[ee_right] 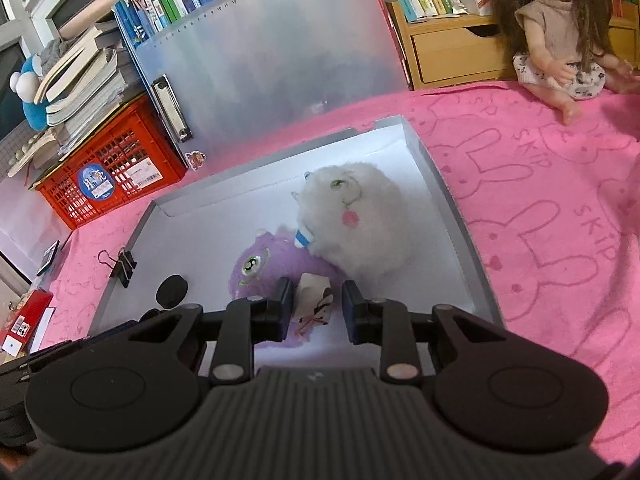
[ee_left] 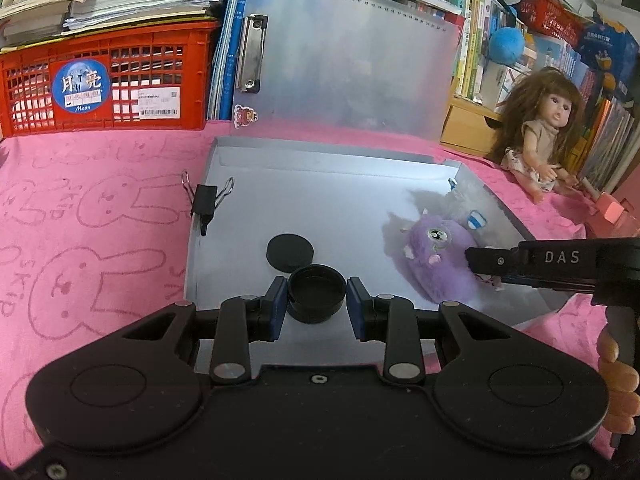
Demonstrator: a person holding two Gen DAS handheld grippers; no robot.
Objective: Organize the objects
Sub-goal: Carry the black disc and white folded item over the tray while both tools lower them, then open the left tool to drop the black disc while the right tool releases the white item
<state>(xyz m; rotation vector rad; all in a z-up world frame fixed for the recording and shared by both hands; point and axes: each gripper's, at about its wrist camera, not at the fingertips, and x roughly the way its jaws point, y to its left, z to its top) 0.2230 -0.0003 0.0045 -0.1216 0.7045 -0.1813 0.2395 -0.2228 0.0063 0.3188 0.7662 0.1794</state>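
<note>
Here the left tongs (ee_left: 317, 300) grip a black cup (ee_left: 316, 292) just above the near edge of the open grey box (ee_left: 224, 184), beside a black lid (ee_left: 290, 251). The right tongs (ee_right: 316, 308) stand narrow, closed on the purple plush's (ee_right: 260, 268) tag (ee_right: 314, 300); a white plush (ee_right: 356, 216) lies behind.

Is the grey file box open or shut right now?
Open. The file box's translucent lid stands up at the back, and the purple plush and white plush lie in plain view inside.
</note>
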